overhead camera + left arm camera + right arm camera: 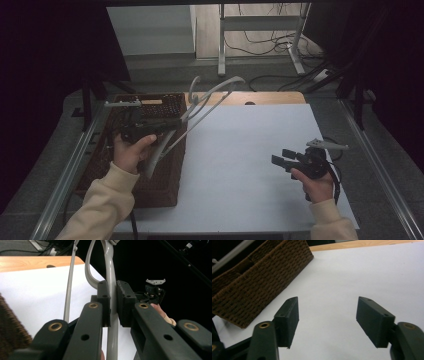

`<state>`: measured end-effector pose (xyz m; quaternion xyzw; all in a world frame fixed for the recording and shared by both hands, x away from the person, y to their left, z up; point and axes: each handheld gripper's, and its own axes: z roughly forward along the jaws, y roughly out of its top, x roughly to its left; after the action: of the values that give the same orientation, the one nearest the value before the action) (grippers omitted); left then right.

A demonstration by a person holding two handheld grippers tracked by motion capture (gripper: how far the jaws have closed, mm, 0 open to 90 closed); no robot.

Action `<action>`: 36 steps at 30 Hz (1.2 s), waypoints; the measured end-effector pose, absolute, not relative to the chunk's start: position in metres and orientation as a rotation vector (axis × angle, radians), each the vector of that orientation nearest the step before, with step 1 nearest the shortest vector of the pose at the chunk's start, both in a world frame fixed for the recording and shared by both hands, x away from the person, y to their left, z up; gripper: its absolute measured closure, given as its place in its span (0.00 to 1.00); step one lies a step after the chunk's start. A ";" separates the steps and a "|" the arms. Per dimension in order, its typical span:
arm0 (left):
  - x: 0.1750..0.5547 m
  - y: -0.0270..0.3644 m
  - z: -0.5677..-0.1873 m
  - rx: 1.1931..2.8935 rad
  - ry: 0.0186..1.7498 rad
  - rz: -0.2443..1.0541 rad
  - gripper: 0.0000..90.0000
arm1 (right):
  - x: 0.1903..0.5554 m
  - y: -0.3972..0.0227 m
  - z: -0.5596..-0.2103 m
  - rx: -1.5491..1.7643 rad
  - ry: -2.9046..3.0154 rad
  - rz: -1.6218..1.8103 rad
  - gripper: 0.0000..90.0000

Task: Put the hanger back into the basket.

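While the left tongs (113,303) clamp a pale grey clothes hanger (200,107) aloft over the wicker basket (160,187), seemingly lifting it out, the right tongs (327,322) wait apart above the table (240,165).

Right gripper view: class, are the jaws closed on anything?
No. The right gripper has its jaws standing wide apart with just the white table surface between them.
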<state>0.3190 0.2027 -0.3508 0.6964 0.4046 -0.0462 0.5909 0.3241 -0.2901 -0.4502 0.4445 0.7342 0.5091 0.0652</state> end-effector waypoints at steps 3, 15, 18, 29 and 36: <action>0.318 0.208 -0.350 1.619 0.942 -0.096 0.91 | 0.325 -0.291 -0.452 1.340 2.225 1.518 0.35; 0.311 0.242 -0.348 1.600 0.969 -0.061 0.91 | 0.329 -0.296 -0.455 1.341 2.224 1.473 0.32; 0.307 0.252 -0.349 1.592 0.979 -0.050 0.91 | 0.329 -0.296 -0.455 1.349 2.226 1.464 0.31; 0.298 0.280 -0.352 1.576 1.015 -0.020 0.91 | 0.330 -0.297 -0.458 1.358 2.221 1.430 0.27; 0.294 0.294 -0.357 1.568 1.041 -0.011 0.91 | 0.331 -0.297 -0.459 1.364 2.223 1.422 0.27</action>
<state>0.2939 0.2938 -0.3572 0.6733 0.4469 -0.0046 0.5890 0.3306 -0.2968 -0.4585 0.4576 0.7455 0.4769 0.0856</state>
